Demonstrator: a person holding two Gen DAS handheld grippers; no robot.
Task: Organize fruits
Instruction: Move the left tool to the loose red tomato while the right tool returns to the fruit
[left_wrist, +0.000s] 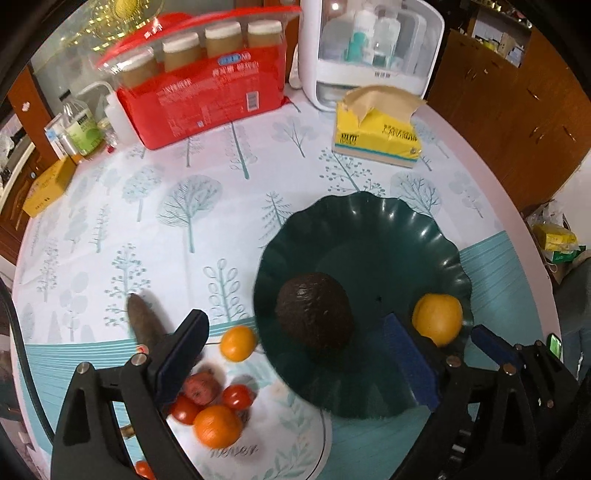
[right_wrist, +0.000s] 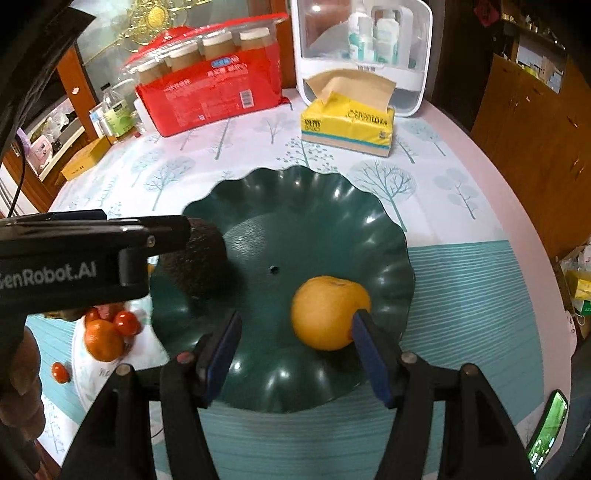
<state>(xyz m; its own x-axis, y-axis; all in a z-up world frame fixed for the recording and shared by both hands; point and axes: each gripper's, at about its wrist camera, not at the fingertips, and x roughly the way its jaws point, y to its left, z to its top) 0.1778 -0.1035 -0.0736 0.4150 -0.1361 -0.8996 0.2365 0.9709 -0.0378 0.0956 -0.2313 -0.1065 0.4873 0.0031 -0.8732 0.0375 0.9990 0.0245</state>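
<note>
A dark green scalloped plate (left_wrist: 369, 206) (right_wrist: 295, 181) holds a dark avocado (left_wrist: 314, 314) (right_wrist: 199, 262) and an orange (left_wrist: 437, 319) (right_wrist: 328, 312). My left gripper (left_wrist: 295, 354) (right_wrist: 181, 230) hovers wide open above the avocado, pads clear of it. My right gripper (right_wrist: 295, 350) is open over the plate's near side. Its right pad stands in front of the orange's edge without gripping it. One of its fingers (left_wrist: 491, 343) shows at the right. On a white mat (left_wrist: 295, 435) left of the plate lie two oranges (left_wrist: 238, 341), tomatoes (left_wrist: 236, 397) and a reddish fruit (left_wrist: 199, 386).
A brown oblong thing (left_wrist: 142, 321) lies left of the mat. At the table's back stand a yellow tissue box (right_wrist: 347, 125), a red pack of jars (left_wrist: 207, 92), a white cabinet (right_wrist: 369, 48) and bottles (left_wrist: 83, 129). A lit phone (right_wrist: 546, 432) is near right. A hand (right_wrist: 18, 387) holds the left gripper.
</note>
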